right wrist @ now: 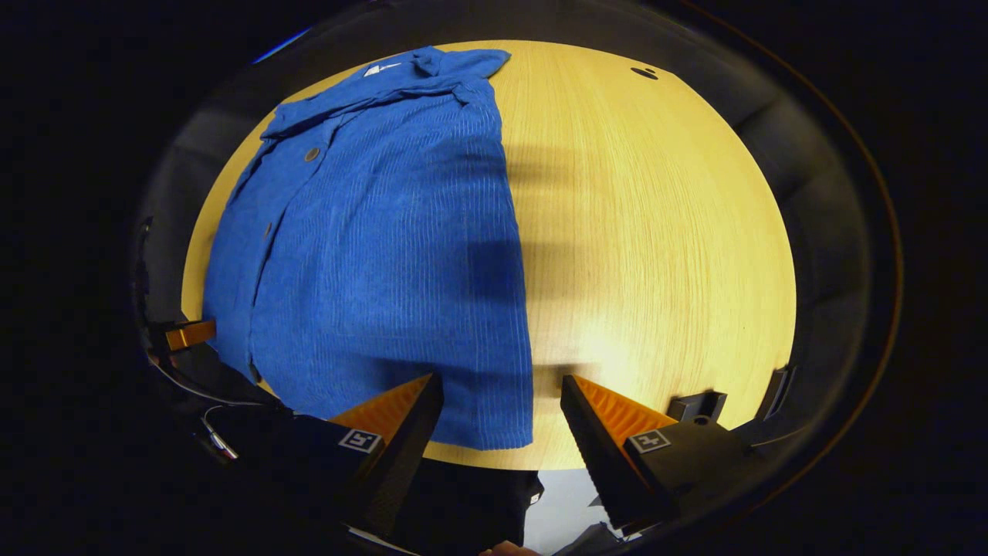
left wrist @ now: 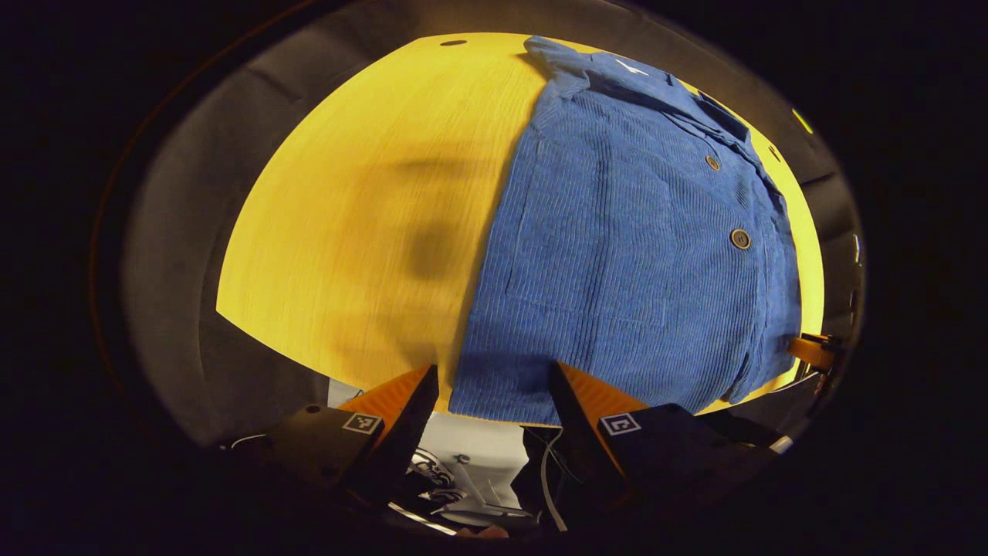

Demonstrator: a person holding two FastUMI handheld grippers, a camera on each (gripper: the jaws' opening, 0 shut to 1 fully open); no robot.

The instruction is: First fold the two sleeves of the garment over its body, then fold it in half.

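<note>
Both grippers hang open and empty above the near edge of the table (left wrist: 363, 232). Left gripper (left wrist: 494, 386): fingers spread wide, straddling the hem corner of the blue corduroy garment (left wrist: 617, 255) on its own side, nothing between them but air, apparently above the cloth rather than touching it. Right gripper (right wrist: 502, 394): likewise wide apart, framing the opposite hem corner in its own view, one finger over cloth, the other over bare wood.

Garment lies flat, buttons up, collar (right wrist: 432, 66) toward the far edge, hem at the near edge. Side edges run straight and no loose sleeve is visible, so the sleeves look already folded in; which layer is which I cannot tell.

Judgement: the paired stance, one gripper per hem corner, suits the half fold, taking both corners at once to carry the hem toward the collar. Neither has closed yet. Other gripper's fingertip (left wrist: 810, 351) shows low at the garment's far side.
</note>
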